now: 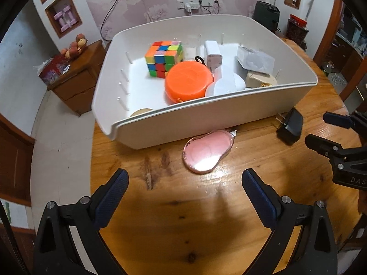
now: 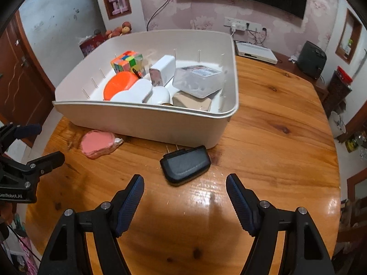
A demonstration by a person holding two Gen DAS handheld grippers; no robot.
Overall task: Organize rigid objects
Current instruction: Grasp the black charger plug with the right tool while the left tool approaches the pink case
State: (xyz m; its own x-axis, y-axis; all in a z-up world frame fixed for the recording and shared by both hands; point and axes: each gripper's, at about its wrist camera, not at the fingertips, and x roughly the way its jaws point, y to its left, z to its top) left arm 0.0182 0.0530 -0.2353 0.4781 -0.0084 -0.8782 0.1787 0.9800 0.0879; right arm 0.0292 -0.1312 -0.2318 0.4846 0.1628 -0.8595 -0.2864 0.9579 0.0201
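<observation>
A white plastic bin stands on the round wooden table. It holds a colour cube, an orange round case, a white charger block, a clear box and other white items. A pink correction-tape dispenser lies in front of the bin. A black plug adapter lies to its right. My left gripper is open and empty, just short of the pink dispenser. My right gripper is open and empty, just short of the adapter.
The right gripper shows at the right edge of the left wrist view; the left gripper shows at the left edge of the right wrist view. A wooden cabinet with fruit stands left of the table. A white set-top box lies at the table's far edge.
</observation>
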